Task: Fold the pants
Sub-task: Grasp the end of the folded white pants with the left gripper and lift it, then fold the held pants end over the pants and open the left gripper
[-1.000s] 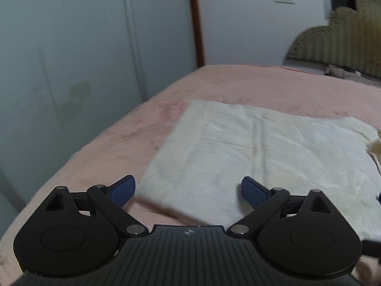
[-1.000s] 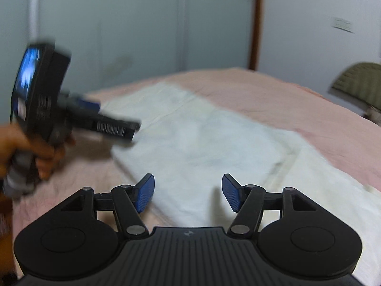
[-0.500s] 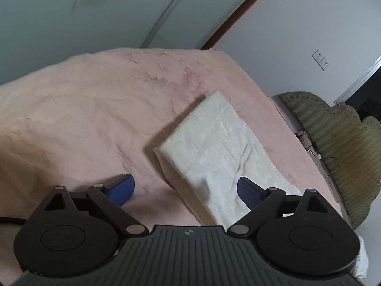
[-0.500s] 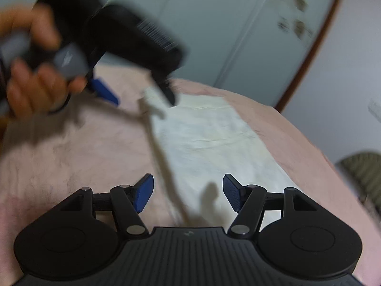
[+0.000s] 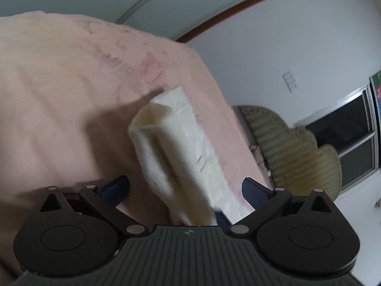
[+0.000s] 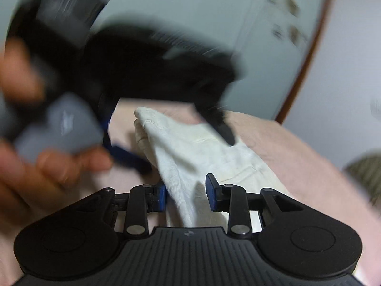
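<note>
Both claws, left claw point(image 5: 184, 190) and right claw point(image 6: 187, 196), are wide apart around the pants point(image 6: 190, 147) on the bed point(image 5: 59, 83), so pinch the cloth edge tight before lifting.

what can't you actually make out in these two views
1. Left wrist view: the near end of the pants is hidden behind the left claw body.
2. Right wrist view: the cloth passes between the right claw fingers, but whether they pinch it is unclear.
3. Right wrist view: the person's hand and the tool it holds are motion-blurred.
</note>
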Available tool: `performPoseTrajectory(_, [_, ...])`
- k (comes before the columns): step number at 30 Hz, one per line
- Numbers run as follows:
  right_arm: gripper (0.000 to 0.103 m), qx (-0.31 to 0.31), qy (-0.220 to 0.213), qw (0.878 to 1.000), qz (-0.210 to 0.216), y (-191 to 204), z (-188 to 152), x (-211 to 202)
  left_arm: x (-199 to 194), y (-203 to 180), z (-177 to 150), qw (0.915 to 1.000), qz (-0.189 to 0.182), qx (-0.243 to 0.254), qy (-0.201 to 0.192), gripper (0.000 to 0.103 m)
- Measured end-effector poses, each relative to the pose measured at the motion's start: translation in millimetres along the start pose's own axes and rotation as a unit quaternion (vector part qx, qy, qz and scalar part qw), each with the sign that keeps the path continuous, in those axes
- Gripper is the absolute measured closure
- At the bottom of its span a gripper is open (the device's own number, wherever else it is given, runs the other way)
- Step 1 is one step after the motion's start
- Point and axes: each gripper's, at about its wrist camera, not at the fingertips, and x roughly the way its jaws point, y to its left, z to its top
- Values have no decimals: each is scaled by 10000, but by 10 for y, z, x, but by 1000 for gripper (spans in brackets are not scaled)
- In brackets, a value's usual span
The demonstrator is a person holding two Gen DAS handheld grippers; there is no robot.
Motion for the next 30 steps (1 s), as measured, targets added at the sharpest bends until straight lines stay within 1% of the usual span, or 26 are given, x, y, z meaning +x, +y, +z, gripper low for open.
performPoseTrajectory(1, [70, 182, 41, 9995, 235, -73, 26, -52, 38, -4, 24, 10000, -1, -24, 31, 5])
performPoseTrajectory(2, [68, 297, 284, 9980, 473, -142, 52, -80, 55, 5, 44, 10000, 16, -60, 25, 10])
performPoseTrajectory(3, [68, 388, 486, 9938, 916, -223, 54, -126, 71, 8, 61, 9999, 92, -77, 36, 13])
performPoseTrajectory(4, [68, 507, 440, 9907, 1181, -301, 52, -220, 77, 10, 74, 9999, 110, -43, 42, 16])
performPoseTrajectory(5, [68, 656, 330, 9897, 1232, -376, 50, -310, 92, 6, 87, 9999, 124, 54, 19, 23])
performPoseTrajectory(6, [68, 823, 265, 9891, 1188, -466, 54, -383, 108, 5, 91, 9997, 190, 150, 5, 33])
performPoseTrajectory(7, [68, 1012, 213, 9891, 1048, -554, 55, -418, 128, 13, 87, 9994, 307, 182, 20, 39])
performPoseTrajectory(8, [68, 1139, 211, 9900, 807, -624, 48, -412, 140, 33, 82, 9990, 411, 167, 18, 50])
performPoseTrajectory(9, [68, 1162, 317, 9913, 526, -671, 29, -346, 142, 39, 69, 9986, 495, 190, -12, 60])
performPoseTrajectory(10, [68, 1135, 542, 9916, 294, -664, -18, -255, 143, 33, 59, 9980, 578, 262, -38, 65])
performPoseTrajectory(11, [68, 1120, 803, 9903, 202, -654, -72, -143, 138, 34, 50, 9969, 702, 353, -65, 77])
performPoseTrajectory(12, [68, 1097, 1108, 9875, 240, -623, -147, -12, 148, 43, 45, 9962, 767, 410, -65, 85])
performPoseTrajectory(13, [68, 1061, 1283, 9856, 294, -570, -223, 81, 143, 56, 38, 9963, 754, 416, -82, 85])
performPoseTrajectory(14, [68, 1094, 1143, 9872, 218, -536, -255, 67, 130, 68, 38, 9963, 730, 430, -108, 85])
performPoseTrajectory(15, [68, 1172, 1154, 9862, 197, -533, -250, 63, 117, 51, 35, 9959, 735, 502, -154, 86])
performPoseTrajectory(16, [68, 1255, 1125, 9854, 229, -543, -240, 41, 102, 1, 27, 9945, 770, 676, -231, 87])
performPoseTrajectory(17, [68, 1340, 1049, 9850, 278, -569, -221, 12, 65, -97, -21, 9909, 842, 991, -352, 88])
performPoseTrajectory(19, [67, 1574, 883, 9834, 180, -700, -199, -64, -32, -384, -153, 9775, 953, 1761, -662, 88])
performPoseTrajectory(20, [66, 1676, 799, 9826, 100, -774, -185, -108, -95, -542, -233, 9698, 932, 2103, -813, 88])
performPoseTrajectory(21, [64, 1769, 724, 9816, 53, -868, -149, -56, -151, -680, -298, 9639, 851, 2353, -916, 88])
performPoseTrajectory(22, [59, 1854, 636, 9806, 27, -923, -139, -60, -218, -820, -378, 9587, 730, 2565, -989, 88])
performPoseTrajectory(23, [56, 1953, 529, 9793, -3, -980, -128, -71, -269, -948, -446, 9551, 595, 2719, -1019, 88])
performPoseTrajectory(26, [55, 2194, 31, 9756, -25, -1081, -66, -244, -373, -1260, -663, 9484, 173, 3000, -1013, 88])
performPoseTrajectory(27, [53, 2218, -200, 9749, 13, -1103, -63, -342, -393, -1344, -739, 9464, 89, 3063, -1023, 88])
performPoseTrajectory(29, [44, 2150, -517, 9752, -50, -1113, -77, -532, -412, -1494, -912, 9426, -47, 3172, -1044, 88])
performPoseTrajectory(30, [44, 2054, -614, 9766, -147, -1109, -93, -635, -416, -1558, -994, 9407, -120, 3224, -1044, 88])
